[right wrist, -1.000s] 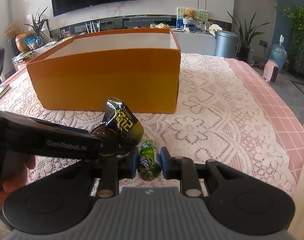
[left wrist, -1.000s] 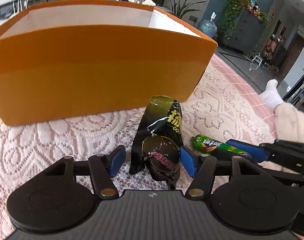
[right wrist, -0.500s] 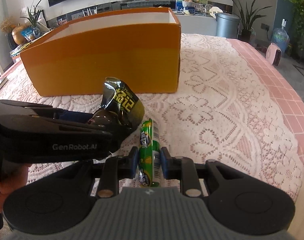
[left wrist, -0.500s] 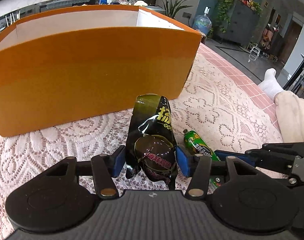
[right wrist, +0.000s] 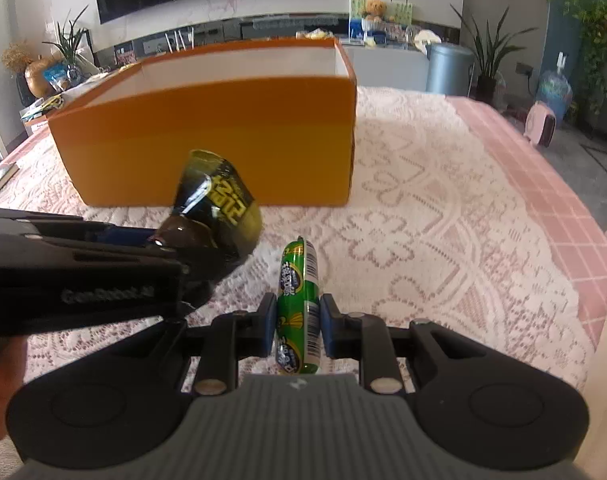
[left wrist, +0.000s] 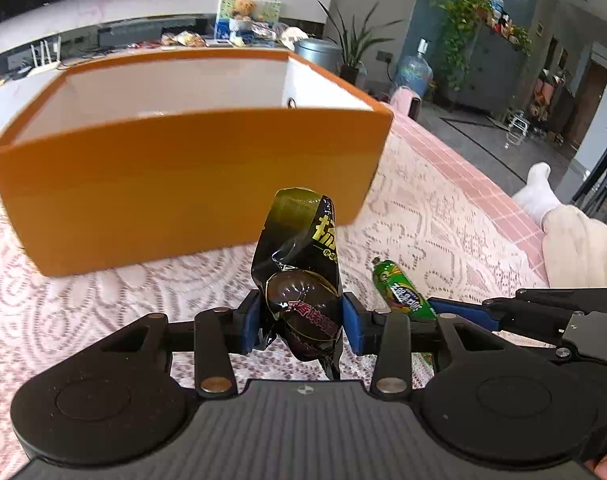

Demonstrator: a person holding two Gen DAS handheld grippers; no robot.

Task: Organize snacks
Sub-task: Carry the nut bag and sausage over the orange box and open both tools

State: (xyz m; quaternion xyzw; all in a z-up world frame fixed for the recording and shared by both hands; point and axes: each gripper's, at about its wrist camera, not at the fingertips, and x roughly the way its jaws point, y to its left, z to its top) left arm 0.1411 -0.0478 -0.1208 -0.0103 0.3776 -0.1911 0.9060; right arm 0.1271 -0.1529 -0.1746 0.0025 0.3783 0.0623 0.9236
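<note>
My left gripper is shut on a black snack packet with yellow lettering and holds it above the lace tablecloth, in front of the open orange box. My right gripper is shut on a green sausage stick, also lifted off the cloth. In the left wrist view the green stick and the right gripper show at the right. In the right wrist view the black packet and the left gripper show at the left, before the orange box.
A lace tablecloth over pink checked cloth covers the table. The table's right edge drops to the floor. A person's leg with a white sock is at the right. A bin and plants stand behind.
Both grippers have risen with their snacks, so the box's white inside now shows. The left gripper's fingers have closed in on the black packet.
</note>
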